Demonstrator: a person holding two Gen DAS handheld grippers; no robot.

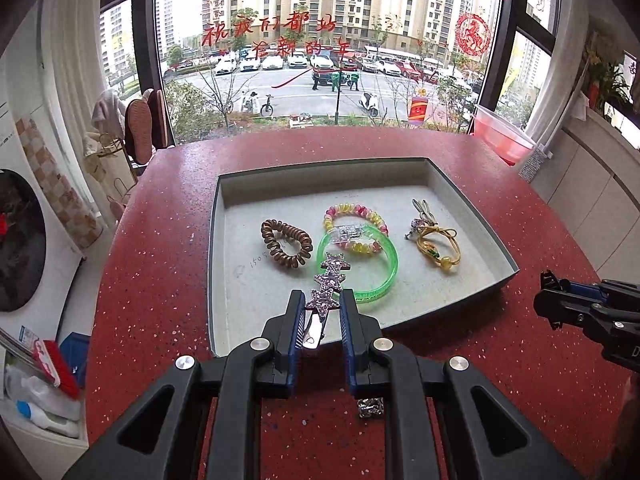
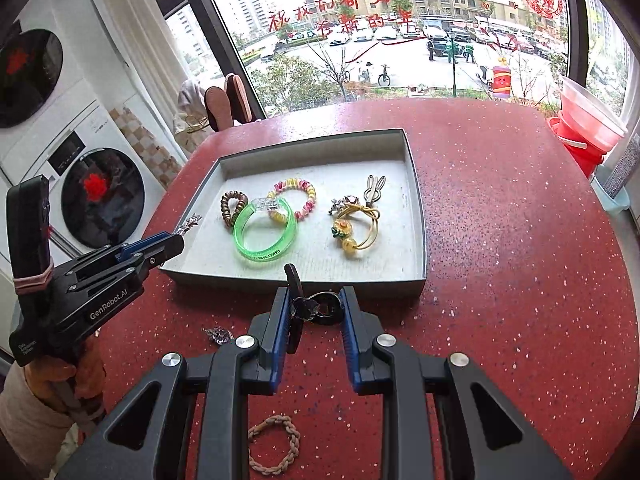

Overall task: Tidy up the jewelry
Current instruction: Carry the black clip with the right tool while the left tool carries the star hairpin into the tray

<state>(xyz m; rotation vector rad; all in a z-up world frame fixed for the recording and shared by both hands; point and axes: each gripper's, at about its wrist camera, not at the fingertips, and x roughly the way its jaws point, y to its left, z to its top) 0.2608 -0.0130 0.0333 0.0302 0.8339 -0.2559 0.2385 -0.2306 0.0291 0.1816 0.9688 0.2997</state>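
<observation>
A grey tray sits on the red table. In it lie a brown coil hair tie, a green bangle, a pink-yellow coil tie, a rabbit clip and a yellow tie with charms. My left gripper is shut on a pink star hair clip above the tray's near edge. My right gripper is shut on a black hair clip just in front of the tray.
A silver charm and a beige braided hair tie lie on the table near me. Red plastic tubs stand at the table's far right. Washing machines are at the left, a window behind.
</observation>
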